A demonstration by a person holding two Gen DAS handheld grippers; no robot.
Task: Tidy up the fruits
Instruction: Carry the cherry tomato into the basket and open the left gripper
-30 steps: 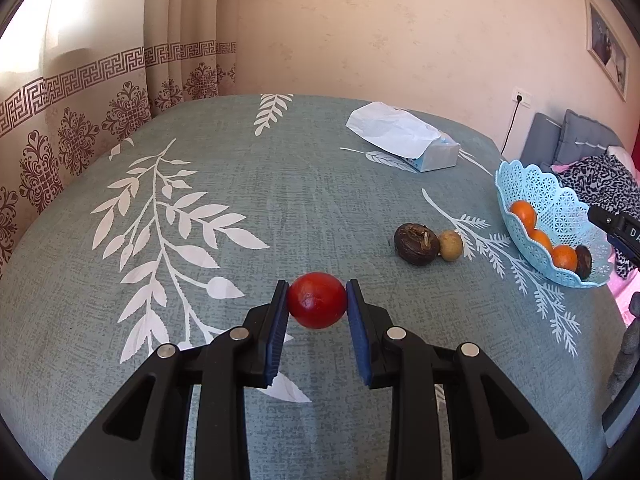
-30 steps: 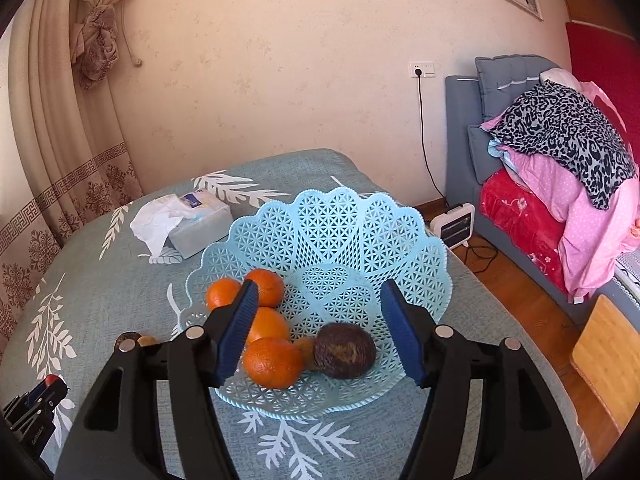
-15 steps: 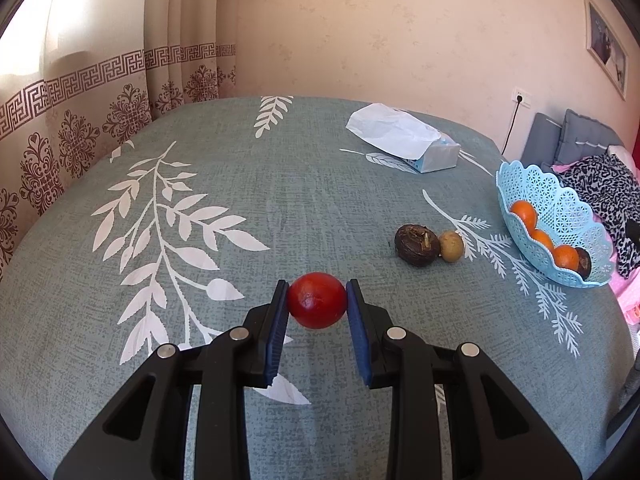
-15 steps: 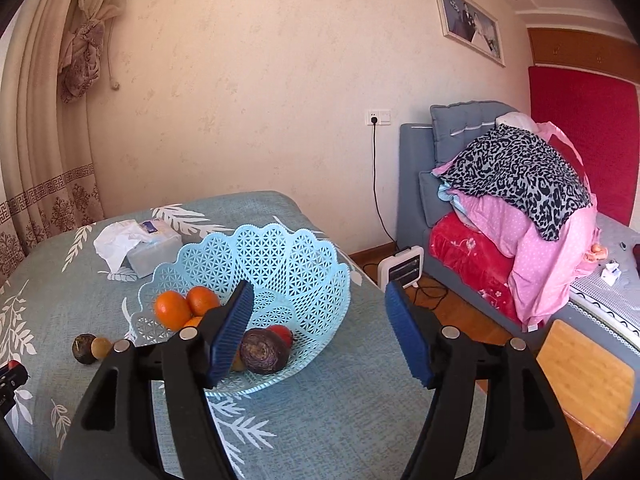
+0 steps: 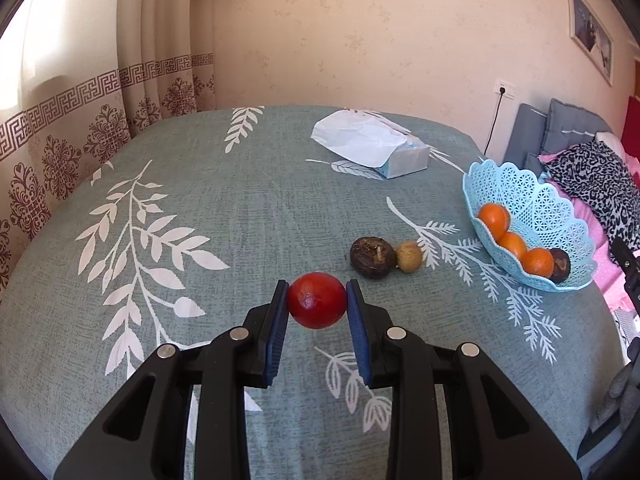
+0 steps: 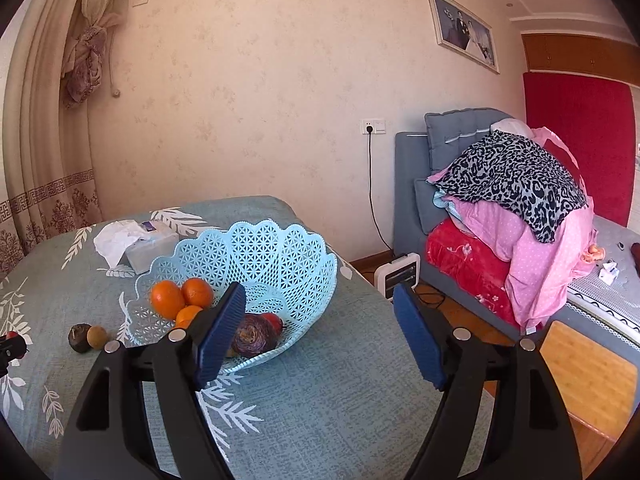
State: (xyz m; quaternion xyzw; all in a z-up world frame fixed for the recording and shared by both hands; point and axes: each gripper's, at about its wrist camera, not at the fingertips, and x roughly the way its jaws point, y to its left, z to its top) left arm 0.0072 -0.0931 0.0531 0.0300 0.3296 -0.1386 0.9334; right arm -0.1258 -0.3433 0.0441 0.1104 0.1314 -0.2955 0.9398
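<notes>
My left gripper [image 5: 317,305] is shut on a red fruit [image 5: 317,300], held over the table. A dark brown fruit [image 5: 373,257] and a small tan fruit [image 5: 409,256] lie together ahead of it. The light blue lattice basket [image 5: 532,204] at the right edge holds several oranges [image 5: 494,218] and a dark fruit [image 5: 560,265]. My right gripper [image 6: 320,320] is open and empty, to the right of the basket [image 6: 280,248], which shows oranges [image 6: 167,299], a purple-brown fruit [image 6: 252,334] and a red fruit [image 6: 273,320].
A tissue box [image 5: 376,148] with white tissue lies at the table's far side. The table has a teal leaf-print cloth [image 5: 200,200]. Curtains hang at the left. A bed with piled clothes [image 6: 512,184] and a small heater [image 6: 398,274] stand right of the table.
The right gripper has drawn back and swung right, away from the basket. The left gripper has shifted slightly with the red fruit still held.
</notes>
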